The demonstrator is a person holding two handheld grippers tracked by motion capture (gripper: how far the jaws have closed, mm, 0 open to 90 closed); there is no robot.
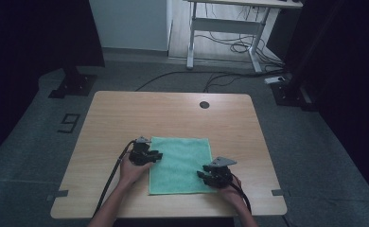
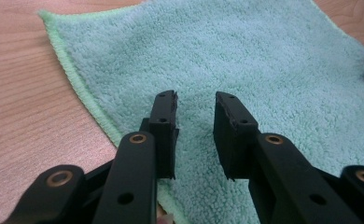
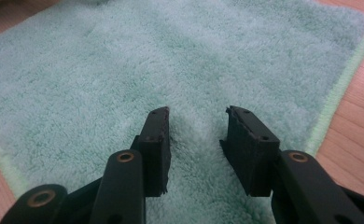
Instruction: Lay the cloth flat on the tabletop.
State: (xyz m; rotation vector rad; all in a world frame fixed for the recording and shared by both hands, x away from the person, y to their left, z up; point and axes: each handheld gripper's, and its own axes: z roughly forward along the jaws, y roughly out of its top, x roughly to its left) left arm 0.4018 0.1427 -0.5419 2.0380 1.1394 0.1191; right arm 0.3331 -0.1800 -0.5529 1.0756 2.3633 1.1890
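Note:
A mint-green terry towel (image 1: 180, 164) lies flat on the wooden table (image 1: 173, 113), near its front edge. My left gripper (image 1: 158, 156) hovers over the towel's left edge (image 2: 84, 95), its jaws apart with nothing between them; the same gripper (image 2: 195, 100) shows close above the pile of the towel (image 2: 245, 60). My right gripper (image 1: 201, 175) sits at the towel's front right part, jaws also apart and empty. In the right gripper view that gripper (image 3: 197, 112) hangs just over the towel (image 3: 171, 60), near its right hem (image 3: 339, 88).
A round cable hole (image 1: 204, 104) marks the table's far side. Beyond the table stand a white desk frame (image 1: 225, 28) with loose cables on the floor (image 1: 220, 75) and dark stands at both sides. A cable (image 1: 109, 182) trails from my left gripper.

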